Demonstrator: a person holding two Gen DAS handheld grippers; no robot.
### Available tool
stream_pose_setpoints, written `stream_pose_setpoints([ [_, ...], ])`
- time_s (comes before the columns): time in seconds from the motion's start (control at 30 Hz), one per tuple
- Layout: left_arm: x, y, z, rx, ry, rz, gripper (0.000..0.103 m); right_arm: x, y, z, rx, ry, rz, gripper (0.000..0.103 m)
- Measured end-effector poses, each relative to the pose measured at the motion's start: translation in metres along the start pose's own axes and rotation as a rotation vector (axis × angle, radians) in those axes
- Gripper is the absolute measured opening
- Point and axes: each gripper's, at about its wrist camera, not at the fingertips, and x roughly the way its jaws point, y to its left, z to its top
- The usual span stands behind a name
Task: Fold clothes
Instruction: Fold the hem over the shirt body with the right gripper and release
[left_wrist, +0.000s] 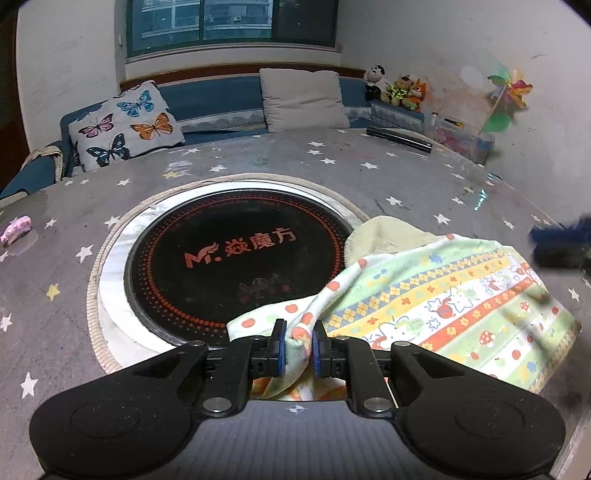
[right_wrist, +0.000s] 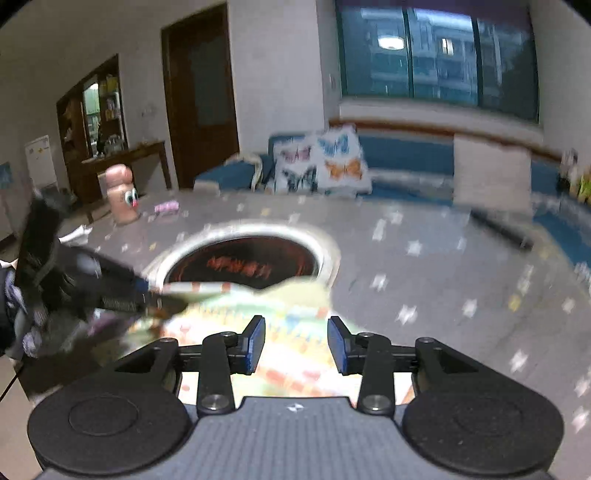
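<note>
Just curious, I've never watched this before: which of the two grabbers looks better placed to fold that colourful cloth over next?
Probably the left. The left gripper is already shut on a corner of the cloth. The right gripper hangs open above it, gripping nothing, and its view is blurred.

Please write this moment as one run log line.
left gripper: shut on patterned cloth | right gripper: open, above cloth | cloth: partly over cooktop
</note>
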Motion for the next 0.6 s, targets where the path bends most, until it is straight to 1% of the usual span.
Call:
stream_pose_setpoints([
  [0.07, -0.002, 0.001, 0.0, -0.006, -0.002, 0.014, 0.021, 0.017, -0.007, -0.008, 0.049, 0.024, -0.012, 0.036],
  [0.13, -0.002, 0.005, 0.0, -0.019, -0.003, 0.033, 0.026, 0.031, -0.019, -0.015, 0.105, 0.044, -0.033, 0.031],
  [0.17, -0.001, 0.007, 0.001, -0.025, -0.003, 0.043, 0.027, 0.037, -0.025, -0.018, 0.132, 0.053, -0.043, 0.03],
  [0.23, 0.0, 0.012, 0.001, -0.036, 0.0, 0.066, 0.028, 0.04, -0.038, -0.024, 0.174, 0.061, -0.066, 0.025],
  [0.27, 0.002, 0.014, 0.001, -0.038, 0.003, 0.079, 0.028, 0.042, -0.044, -0.027, 0.194, 0.064, -0.078, 0.018],
  [0.3, 0.004, 0.016, 0.002, -0.039, 0.006, 0.093, 0.028, 0.043, -0.05, -0.03, 0.215, 0.068, -0.089, 0.014],
  [0.4, 0.006, 0.018, 0.004, -0.044, 0.007, 0.131, 0.027, 0.042, -0.061, -0.03, 0.244, 0.068, -0.12, 0.015],
  [0.47, 0.002, 0.015, 0.009, -0.046, -0.011, 0.129, 0.026, 0.038, -0.061, -0.025, 0.234, 0.056, -0.122, 0.016],
  [0.53, -0.004, 0.008, 0.014, -0.038, -0.038, 0.109, 0.025, 0.039, -0.054, -0.019, 0.209, 0.04, -0.112, 0.016],
  [0.6, -0.007, -0.002, 0.02, -0.029, -0.053, 0.064, 0.025, 0.042, -0.049, -0.01, 0.192, 0.031, -0.081, 0.016],
])
